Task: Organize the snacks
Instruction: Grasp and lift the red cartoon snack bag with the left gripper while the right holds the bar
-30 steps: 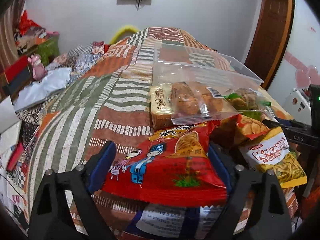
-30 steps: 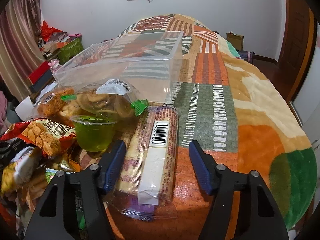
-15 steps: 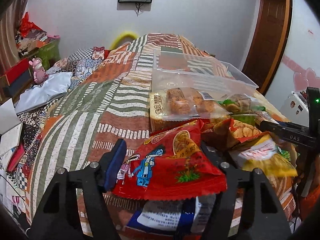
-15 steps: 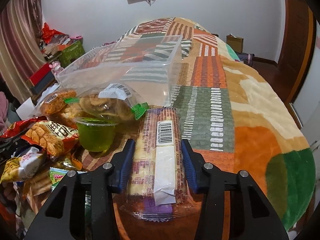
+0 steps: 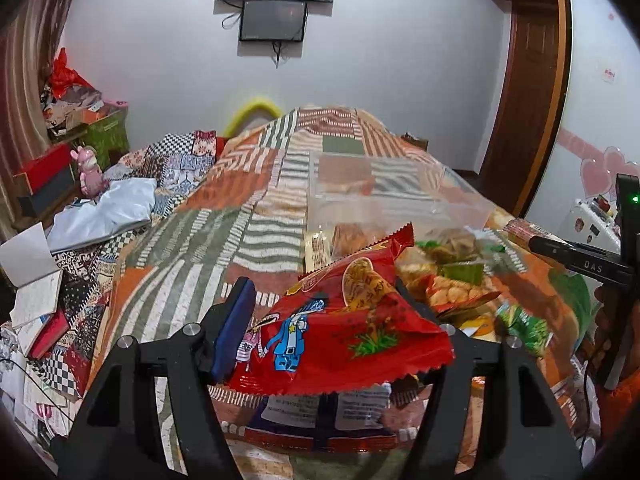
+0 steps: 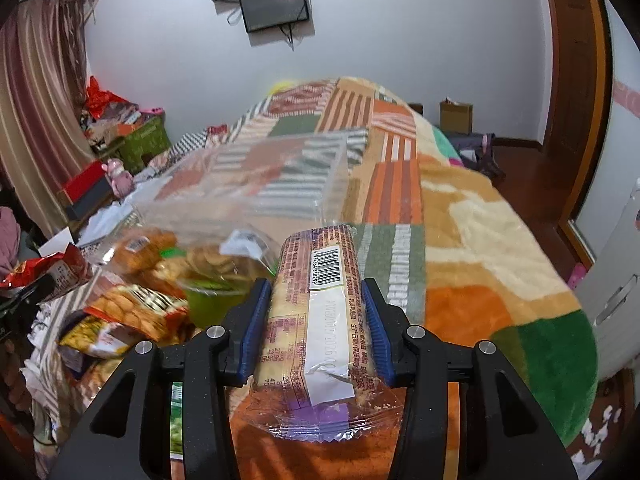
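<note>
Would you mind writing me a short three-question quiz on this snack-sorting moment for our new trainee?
1. True or false: the right gripper is shut on the long biscuit pack.
2. What does the left gripper hold? A) a green jelly cup B) the red snack bag C) a notebook
3. Fill in: beyond the snack pile, on the patchwork blanket, stands a clear plastic ____.

Key:
1. True; both blue pads press the pack's sides.
2. B; the bag sits between the fingers, tilted up off the pile.
3. Container (bin), apparently with no snacks inside yet.
</note>
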A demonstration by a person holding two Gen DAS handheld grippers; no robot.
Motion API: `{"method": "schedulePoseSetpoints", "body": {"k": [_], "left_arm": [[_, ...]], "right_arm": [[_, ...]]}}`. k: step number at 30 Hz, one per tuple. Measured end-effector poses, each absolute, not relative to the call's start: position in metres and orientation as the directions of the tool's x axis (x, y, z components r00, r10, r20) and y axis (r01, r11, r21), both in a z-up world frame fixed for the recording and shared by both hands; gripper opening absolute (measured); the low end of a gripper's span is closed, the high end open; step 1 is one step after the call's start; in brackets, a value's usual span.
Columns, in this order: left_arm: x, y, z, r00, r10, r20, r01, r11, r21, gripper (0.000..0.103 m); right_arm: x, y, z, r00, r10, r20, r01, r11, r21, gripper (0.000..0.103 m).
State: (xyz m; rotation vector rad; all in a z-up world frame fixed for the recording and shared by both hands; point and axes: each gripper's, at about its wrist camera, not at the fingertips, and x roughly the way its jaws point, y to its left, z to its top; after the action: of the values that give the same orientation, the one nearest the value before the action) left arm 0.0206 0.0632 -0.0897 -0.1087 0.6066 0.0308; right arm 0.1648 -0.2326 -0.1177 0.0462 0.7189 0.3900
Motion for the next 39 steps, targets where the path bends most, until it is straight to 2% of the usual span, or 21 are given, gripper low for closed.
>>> {"method": "schedulePoseSetpoints", "body": {"k": [1,2,6,11,12,13,14,16,17,24,30,33,36,37,39], "left_arm": [[0.02,0.063,-0.087,0.825,-0.005,-0.565,-0.059,0.994,-0.094,0.053],[0.02,0.063,-0.085,0.826,-0.018,-0.563,-0.047,0.994,-0.101,0.031],[0.032,0.072,-0.079,0.813,-0.049,-0.58,-0.053,0.986,-0.156,0.029],[0.04,0.078,-0.085,0.794,-0.057,-0.605,-0.054,0.985,-0.163,0.028],[0.04,0.079,-0.086,0.788,-0.058,-0.613,-0.053,0.985,-0.162,0.028],[0.04,0.079,-0.087,0.783,-0.054,-0.62,-0.052,0.987,-0.153,0.036],[0.039,0.08,-0.089,0.778,-0.039,-0.628,-0.058,0.989,-0.133,0.053],[0.035,0.082,-0.093,0.778,0.011,-0.628,-0.085,0.992,-0.088,0.073],[0.032,0.084,-0.095,0.778,0.033,-0.628,-0.098,0.993,-0.069,0.075],[0.037,0.117,-0.12,0.719,0.113,-0.686,-0.172,0.985,-0.018,0.082],[0.066,0.136,-0.156,0.63,0.006,-0.776,-0.094,0.993,-0.068,0.086],[0.076,0.149,-0.169,0.604,0.013,-0.797,-0.132,0.988,-0.084,0.086],[0.08,0.16,-0.175,0.599,-0.036,-0.8,-0.151,0.976,-0.156,0.081],[0.079,0.16,-0.175,0.609,-0.023,-0.793,-0.154,0.977,-0.146,0.076],[0.077,0.159,-0.175,0.619,-0.016,-0.785,-0.153,0.978,-0.141,0.074]], "right_arm": [[0.164,-0.232,-0.114,0.691,0.364,-0.624,-0.333,0.927,0.172,0.042],[0.163,-0.233,-0.112,0.696,0.366,-0.618,-0.335,0.927,0.172,0.042],[0.161,-0.23,-0.103,0.711,0.374,-0.595,-0.342,0.924,0.172,0.042],[0.162,-0.229,-0.101,0.715,0.39,-0.581,-0.352,0.918,0.183,0.042],[0.162,-0.228,-0.103,0.712,0.392,-0.582,-0.354,0.917,0.183,0.042],[0.163,-0.228,-0.104,0.709,0.393,-0.585,-0.356,0.916,0.185,0.042],[0.163,-0.228,-0.105,0.707,0.395,-0.587,-0.357,0.915,0.187,0.042],[0.163,-0.228,-0.108,0.698,0.406,-0.59,-0.358,0.911,0.203,0.042],[0.162,-0.229,-0.108,0.695,0.41,-0.591,-0.358,0.91,0.21,0.042],[0.162,-0.226,-0.111,0.683,0.419,-0.598,-0.364,0.906,0.218,0.042],[0.161,-0.224,-0.11,0.675,0.421,-0.605,-0.372,0.903,0.214,0.042],[0.161,-0.224,-0.11,0.675,0.417,-0.608,-0.369,0.905,0.211,0.042],[0.162,-0.223,-0.111,0.675,0.412,-0.612,-0.366,0.907,0.208,0.042],[0.162,-0.222,-0.111,0.675,0.411,-0.613,-0.365,0.908,0.207,0.042],[0.163,-0.22,-0.112,0.674,0.409,-0.615,-0.363,0.909,0.206,0.042]]}}
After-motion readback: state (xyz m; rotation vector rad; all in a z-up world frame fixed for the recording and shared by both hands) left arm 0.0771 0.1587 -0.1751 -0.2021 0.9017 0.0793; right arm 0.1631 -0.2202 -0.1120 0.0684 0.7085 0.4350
